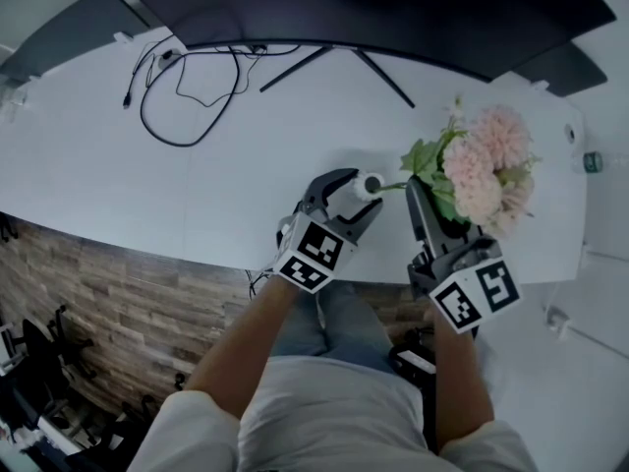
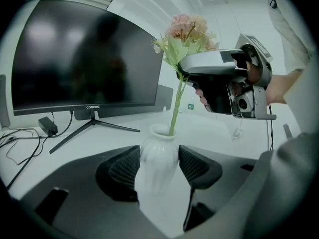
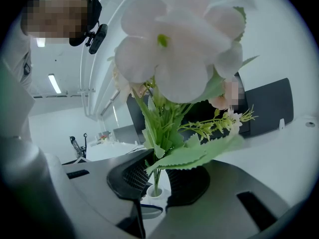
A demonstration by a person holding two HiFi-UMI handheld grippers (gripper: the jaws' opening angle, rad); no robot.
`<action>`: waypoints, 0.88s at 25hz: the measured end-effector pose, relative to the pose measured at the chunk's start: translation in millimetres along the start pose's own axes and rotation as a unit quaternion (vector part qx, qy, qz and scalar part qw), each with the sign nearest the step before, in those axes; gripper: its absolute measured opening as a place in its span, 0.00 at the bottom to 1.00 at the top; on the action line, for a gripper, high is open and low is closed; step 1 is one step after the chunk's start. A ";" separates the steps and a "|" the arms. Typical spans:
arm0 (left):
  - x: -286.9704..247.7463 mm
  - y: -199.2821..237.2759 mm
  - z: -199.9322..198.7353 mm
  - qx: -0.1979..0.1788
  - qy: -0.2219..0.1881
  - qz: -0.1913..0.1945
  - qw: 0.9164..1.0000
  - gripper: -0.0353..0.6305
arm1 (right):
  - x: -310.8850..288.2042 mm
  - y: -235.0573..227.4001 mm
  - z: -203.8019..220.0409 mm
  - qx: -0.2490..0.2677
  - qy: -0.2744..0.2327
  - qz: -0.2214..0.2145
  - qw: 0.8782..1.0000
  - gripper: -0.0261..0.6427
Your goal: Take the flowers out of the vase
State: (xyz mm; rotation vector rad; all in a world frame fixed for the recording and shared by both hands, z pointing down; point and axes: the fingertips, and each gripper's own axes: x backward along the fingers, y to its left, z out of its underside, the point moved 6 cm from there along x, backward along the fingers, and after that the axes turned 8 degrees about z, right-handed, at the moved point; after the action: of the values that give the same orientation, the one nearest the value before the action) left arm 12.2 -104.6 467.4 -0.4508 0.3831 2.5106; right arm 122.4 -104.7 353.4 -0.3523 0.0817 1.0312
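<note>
While the vase (image 2: 158, 153) is clamped in the left gripper (image 2: 159, 168), the flowers (image 3: 172, 59), pinched above it by the right gripper (image 3: 158, 179), should be drawn straight upward.

- Head view: bright, even, cool light; the white counter (image 1: 88, 155) is near washed out, shadows faint.
- Both gripper views: fisheye bend, black corners.
- Left gripper view: vase (image 2: 158, 158) glares white, its foot blurred.
- Right gripper view: flowers (image 3: 174, 49) close, pale, out of focus; a ceiling strip (image 3: 54, 83) glows.
</note>
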 end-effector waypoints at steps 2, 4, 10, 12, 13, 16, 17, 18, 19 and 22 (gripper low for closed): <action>-0.3 0.2 0.7 -0.001 0.000 0.000 1.000 0.43 | 0.9 -0.5 -1.5 0.001 -0.002 0.000 1.000 0.18; -0.6 2.0 6.2 -0.001 0.001 0.001 1.000 0.43 | 0.0 -0.6 1.2 0.000 -0.003 0.001 1.000 0.17; -0.7 3.0 9.1 -0.005 0.004 0.003 1.000 0.43 | 2.1 -3.0 -3.6 -0.005 -0.006 0.005 1.000 0.17; -0.6 3.5 10.1 -0.005 0.004 0.004 1.000 0.43 | 2.6 -3.4 -5.0 -0.006 -0.007 0.004 1.000 0.17; -0.5 3.7 10.8 -0.005 0.003 0.004 1.000 0.43 | 2.9 -3.5 -5.6 -0.006 -0.007 0.004 1.000 0.17; -0.1 4.2 12.5 -0.005 0.001 0.005 1.000 0.43 | 3.2 -3.2 -7.1 -0.006 -0.007 0.003 1.000 0.17; 0.0 4.4 12.8 -0.005 0.001 0.005 1.000 0.43 | 3.2 -3.1 -7.5 -0.007 -0.007 0.002 1.000 0.17; 0.0 4.6 13.0 -0.005 0.001 0.005 1.000 0.43 | 3.3 -3.0 -8.0 -0.006 -0.007 0.001 1.000 0.17; 0.0 4.7 13.3 -0.005 0.000 0.005 1.000 0.43 | 3.4 -2.9 -8.6 -0.006 -0.007 0.001 1.000 0.17; 0.8 5.0 14.8 -0.004 0.001 0.006 1.000 0.43 | 4.1 -1.9 -10.4 -0.005 -0.008 0.001 1.000 0.17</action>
State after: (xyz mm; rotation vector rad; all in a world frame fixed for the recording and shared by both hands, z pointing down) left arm 5.3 -102.9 481.4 -0.4568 0.3770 2.5237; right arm 127.1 -105.5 343.2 -0.3533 0.0625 1.0365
